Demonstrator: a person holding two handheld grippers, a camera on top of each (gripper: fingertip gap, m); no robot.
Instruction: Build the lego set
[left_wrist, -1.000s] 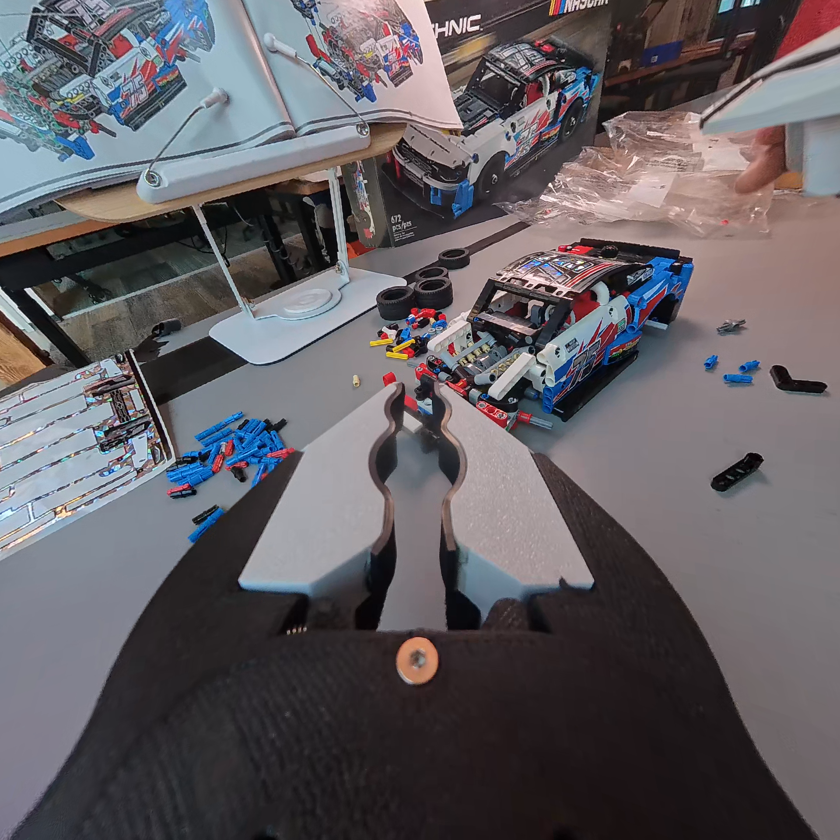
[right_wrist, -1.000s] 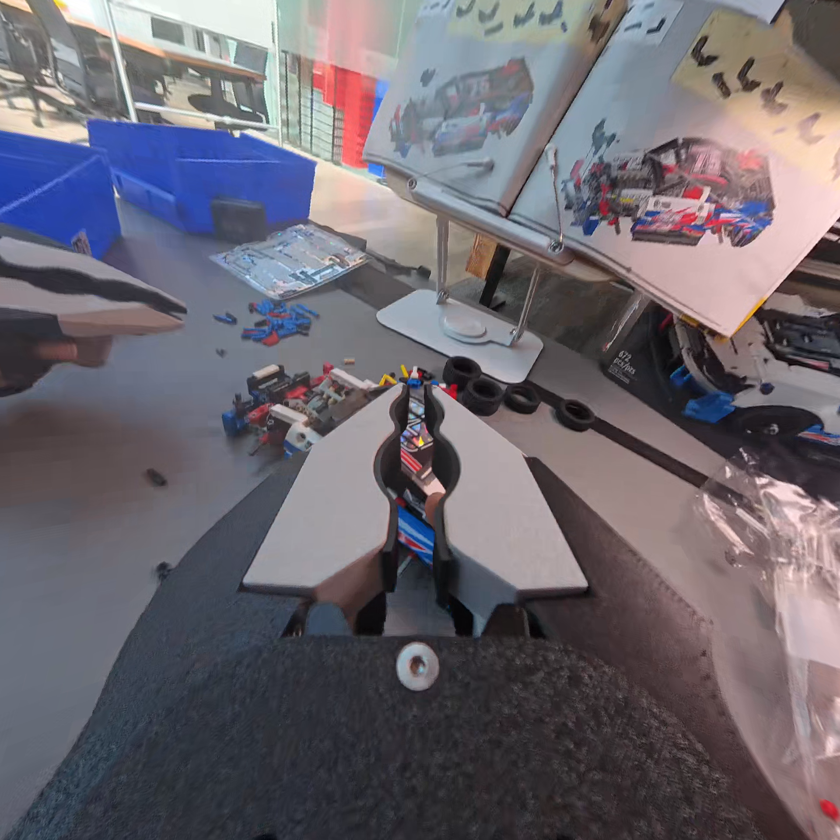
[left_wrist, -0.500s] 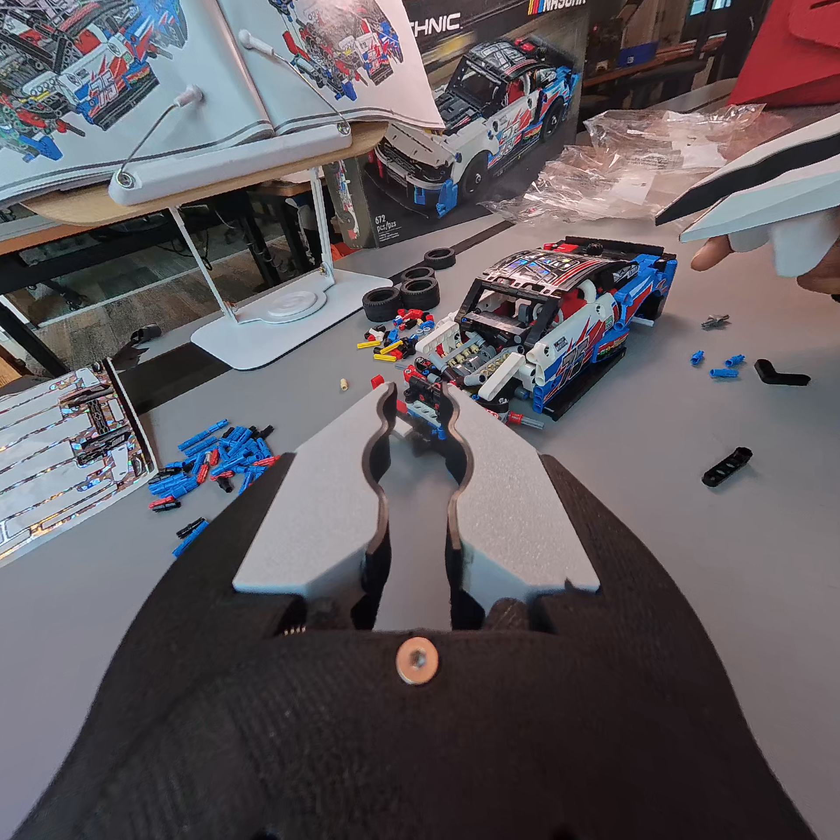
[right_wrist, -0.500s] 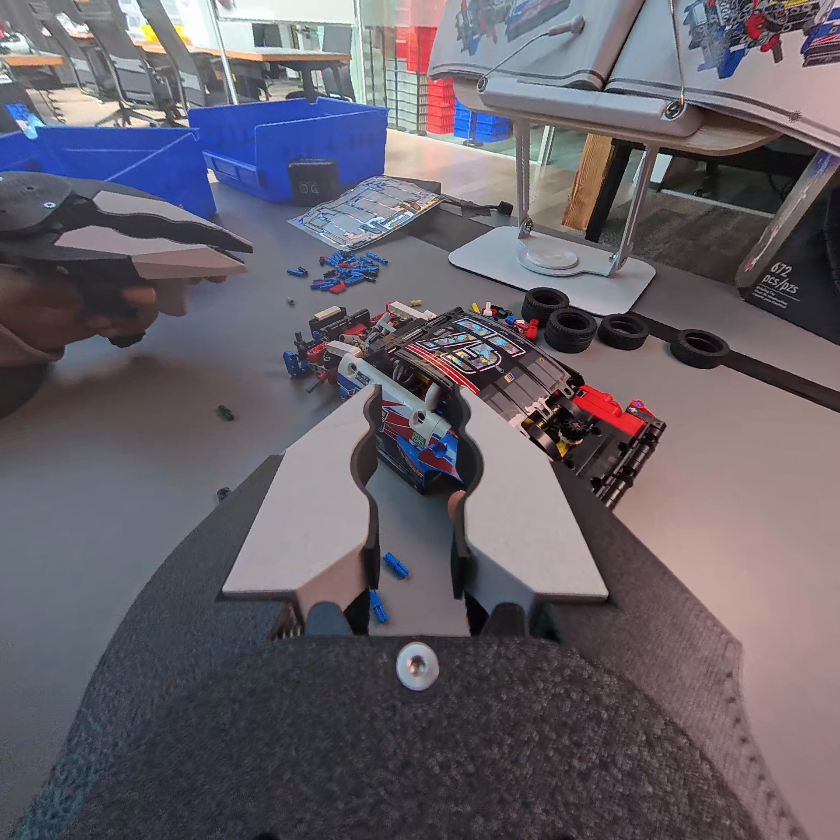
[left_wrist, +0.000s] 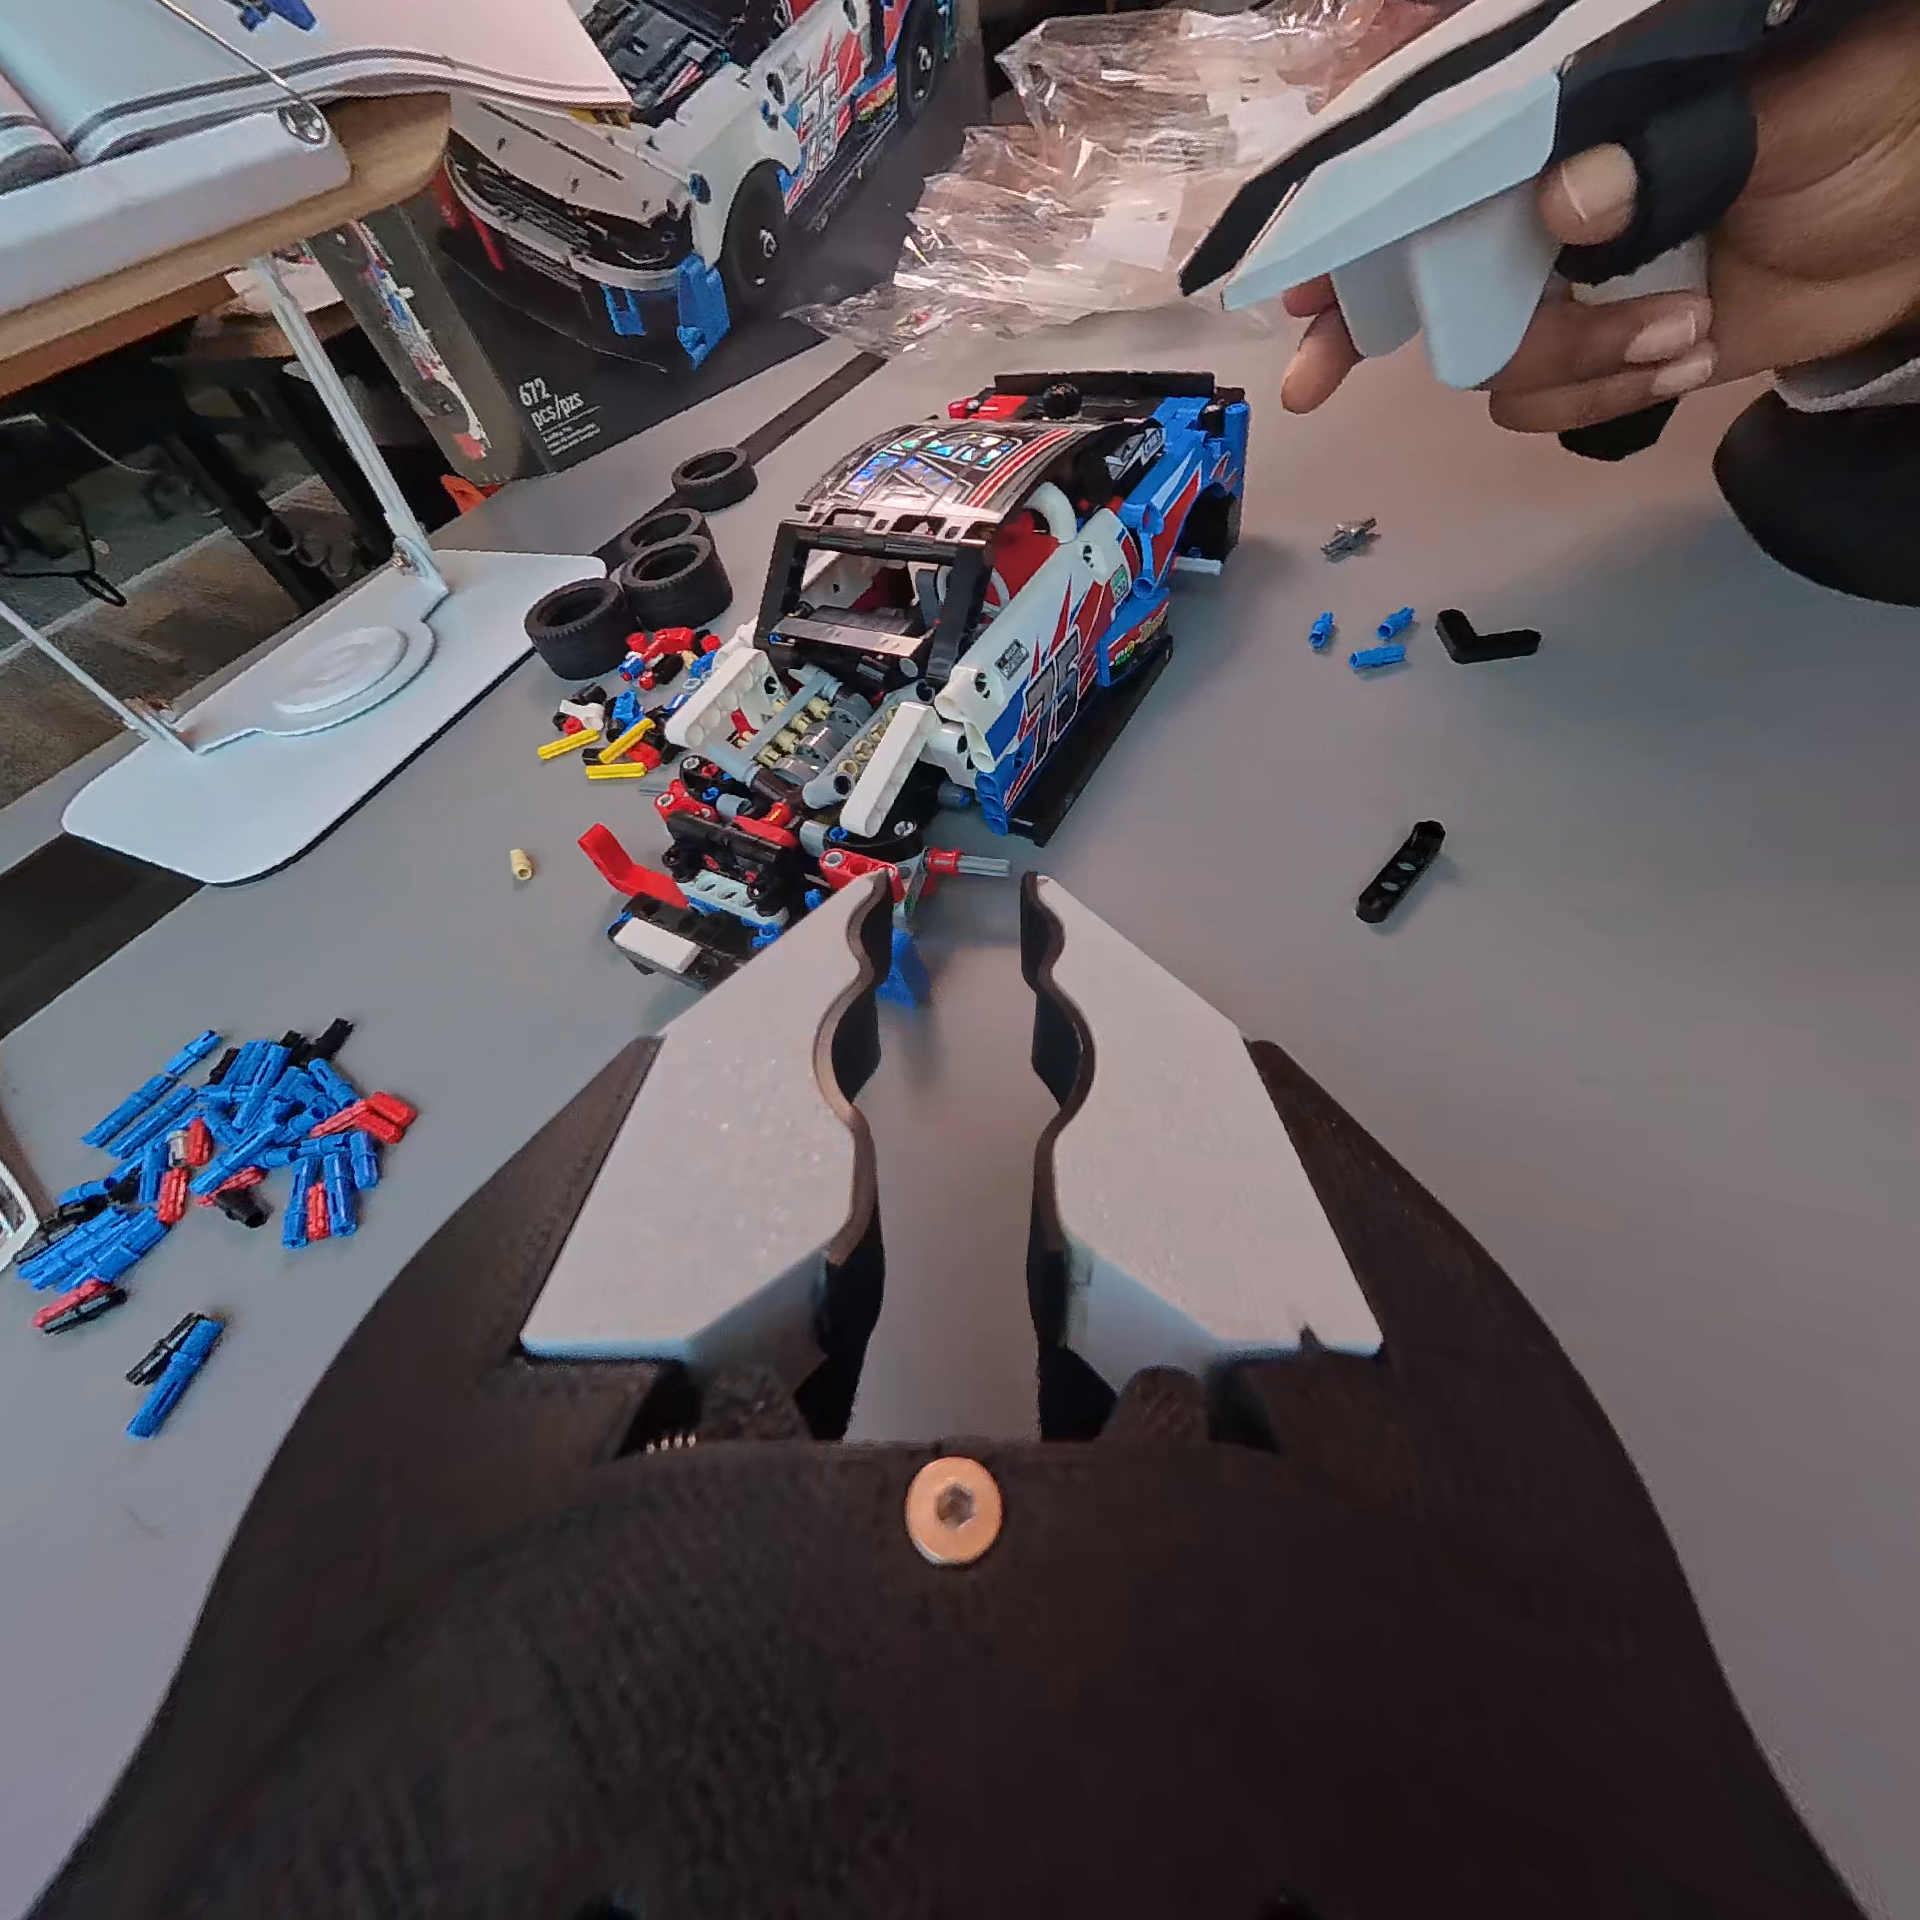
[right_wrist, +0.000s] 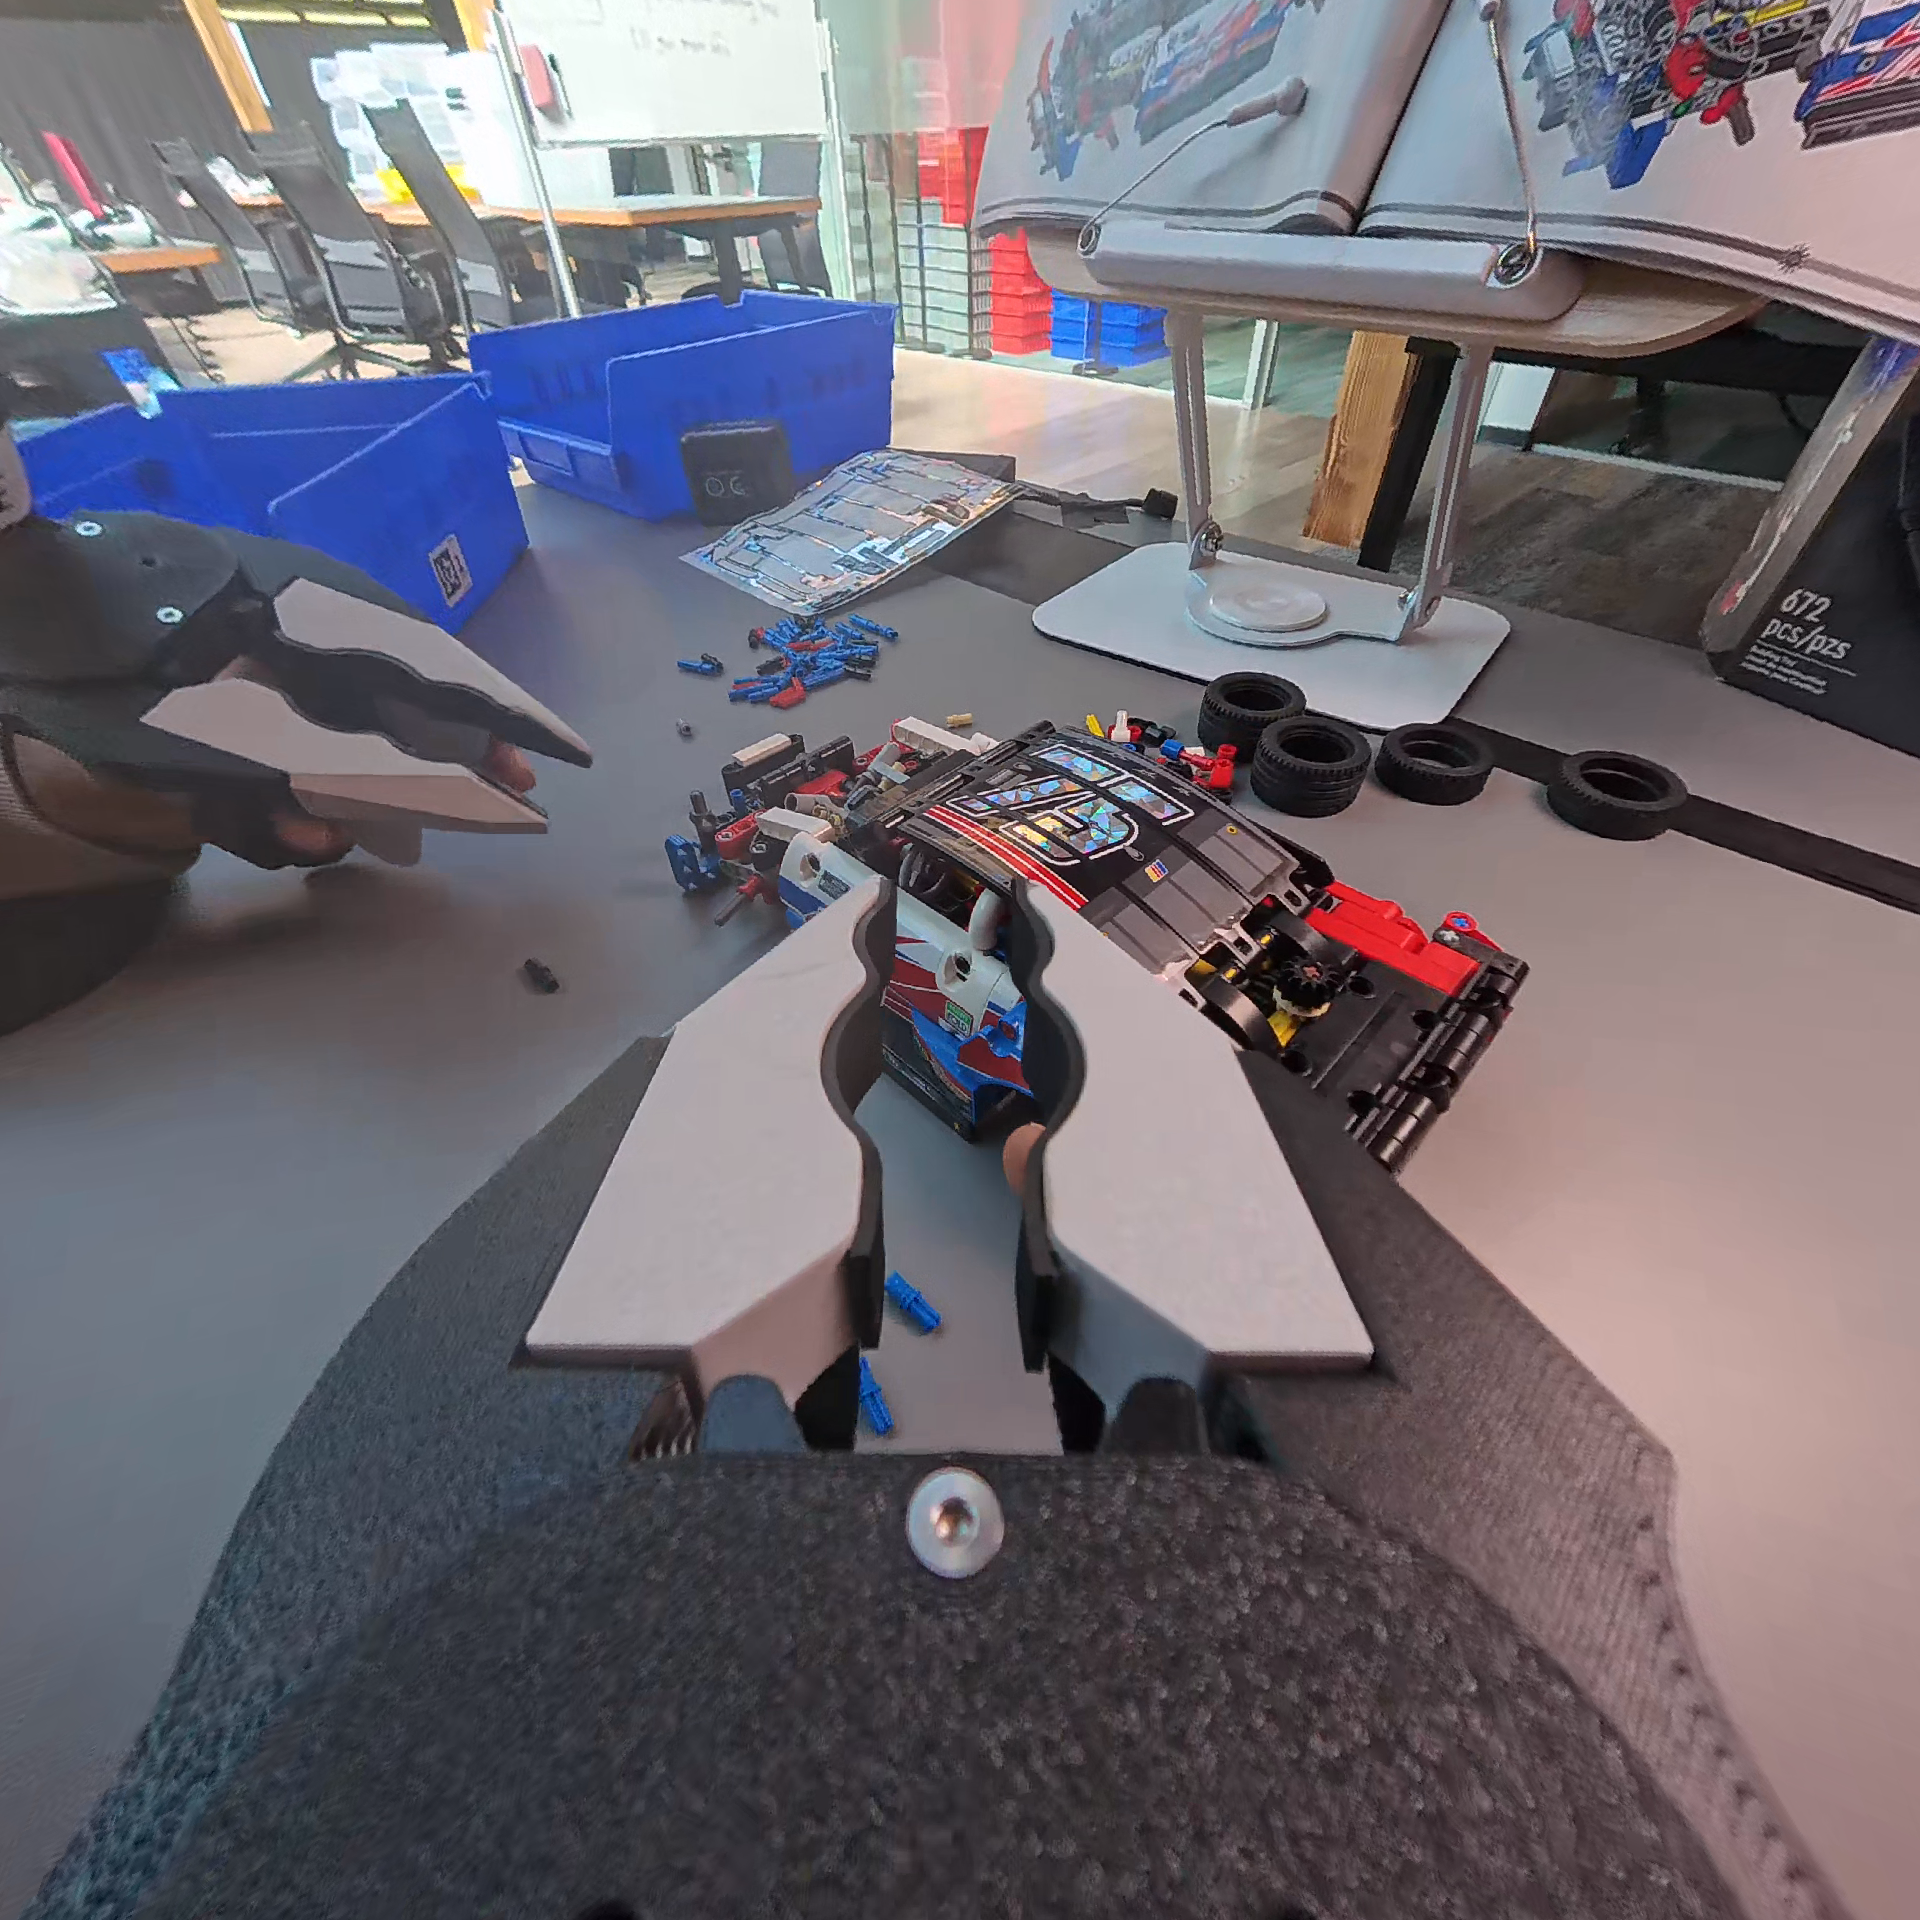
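Observation:
The partly built race car (left_wrist: 997, 644) in white, blue and red stands on the grey table, its open front end towards my left gripper (left_wrist: 956, 894). That gripper is open and empty, just short of the car's front. My right gripper (right_wrist: 954, 904) is open and empty, and the car's side (right_wrist: 1091, 831) shows between its fingers. In the left wrist view it (left_wrist: 1226, 270) hovers above and right of the car, not touching it. My left gripper (right_wrist: 561, 779) also shows at the left of the right wrist view.
Several loose tyres (left_wrist: 623, 603) and small parts lie left of the car. A pile of blue pins (left_wrist: 239, 1132), a black beam (left_wrist: 1400, 871), a black angled piece (left_wrist: 1486, 636), a book stand (left_wrist: 312, 707), the set box (left_wrist: 665, 208), plastic bags (left_wrist: 1091, 177) and blue bins (right_wrist: 686, 395) surround it. Some 15 centimeters of space lies between my two pairs of fingers. To reach the black angled piece (left_wrist: 1486, 636) in a straight line is about 12 centimeters for my right fingers, about 20 centimeters for my left.
My left gripper has opened wider and come closer to the car's front. My right gripper has opened, dropped lower and drawn near the car's side.

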